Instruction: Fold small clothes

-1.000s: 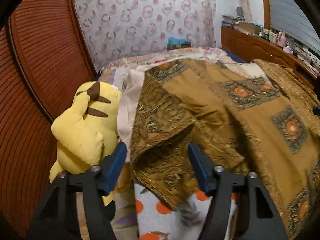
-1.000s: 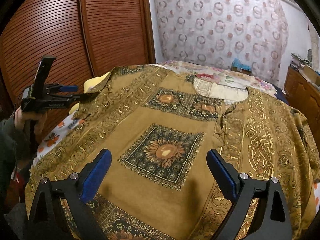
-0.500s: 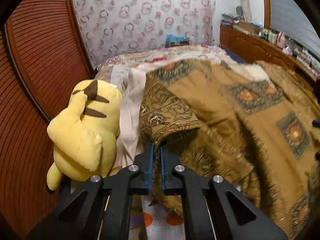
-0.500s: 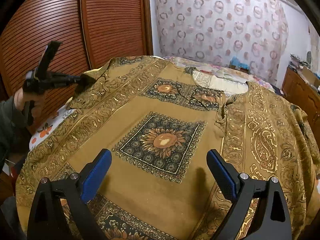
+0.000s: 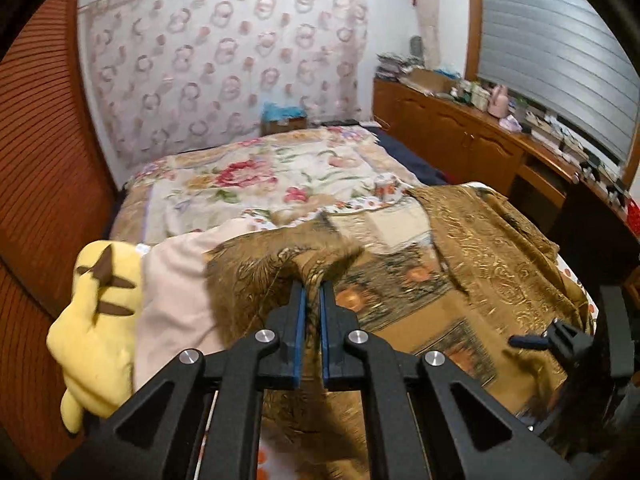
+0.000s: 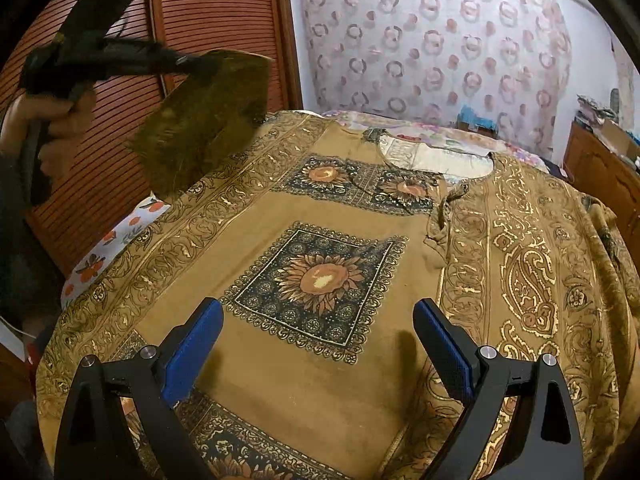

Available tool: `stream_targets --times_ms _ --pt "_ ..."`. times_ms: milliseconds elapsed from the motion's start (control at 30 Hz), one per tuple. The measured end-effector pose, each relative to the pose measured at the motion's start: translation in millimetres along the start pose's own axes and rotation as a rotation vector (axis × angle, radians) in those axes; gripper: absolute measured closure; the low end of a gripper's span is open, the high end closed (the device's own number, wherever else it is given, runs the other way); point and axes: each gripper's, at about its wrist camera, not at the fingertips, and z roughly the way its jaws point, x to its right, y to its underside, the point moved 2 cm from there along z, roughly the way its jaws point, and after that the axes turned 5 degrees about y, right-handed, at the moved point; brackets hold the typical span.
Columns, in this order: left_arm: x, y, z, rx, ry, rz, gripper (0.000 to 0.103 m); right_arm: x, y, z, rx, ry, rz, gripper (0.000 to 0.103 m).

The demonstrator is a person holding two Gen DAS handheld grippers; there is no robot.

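A brown shirt with gold paisley borders and sunflower squares [image 6: 320, 280] lies spread on the bed, neck opening at the far side. My left gripper [image 5: 311, 292] is shut on the shirt's left sleeve [image 5: 256, 276] and holds it lifted off the bed. In the right wrist view the left gripper [image 6: 188, 60] shows at upper left with the sleeve [image 6: 204, 120] hanging from it. My right gripper [image 6: 316, 328] is open and empty, low over the shirt's lower front. It also shows at the right edge of the left wrist view [image 5: 560, 336].
A yellow plush toy [image 5: 96, 328] and a pale pink cloth [image 5: 176, 296] lie at the bed's left side. A floral blanket [image 5: 256, 172] covers the far bed. Slatted wooden doors [image 6: 216, 12] stand left. A cluttered wooden sideboard [image 5: 472, 128] runs along the right wall.
My left gripper closed on the sleeve and has lifted it up off the bed. My right gripper has stayed open over the shirt's front.
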Motion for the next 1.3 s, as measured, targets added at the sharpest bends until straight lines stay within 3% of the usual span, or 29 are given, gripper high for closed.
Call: stream_targets --times_ms 67,133,200,300,333,633,1000,1300 --pt "8.3 -3.6 10.9 -0.015 0.008 0.012 0.086 1.2 0.2 -0.4 0.001 -0.001 0.001 0.007" --pt "11.2 -0.8 15.0 -0.012 0.003 0.018 0.060 5.3 -1.4 0.7 0.000 -0.006 0.003 0.007" --pt "12.5 2.9 13.4 0.000 0.027 0.016 0.055 6.2 -1.5 0.7 -0.002 -0.010 0.006 0.007" --pt "10.6 15.3 10.7 -0.008 0.042 0.017 0.023 8.3 -1.3 0.2 0.000 -0.018 0.014 0.007" --pt "10.2 19.8 9.5 -0.007 0.038 0.020 0.020 8.6 -1.1 -0.3 0.001 -0.019 0.015 0.007" --pt "9.1 74.6 13.6 -0.013 0.003 -0.027 0.020 30.4 -7.8 -19.4 0.030 -0.005 0.031 0.007" --pt "49.6 88.6 36.3 0.015 0.063 -0.085 0.020 121.2 -19.9 -67.8 0.084 0.168 0.073 0.007" --pt "62.7 97.3 67.4 -0.093 0.060 -0.079 0.020 204.3 -3.7 -79.0 0.035 0.315 0.177 0.024"
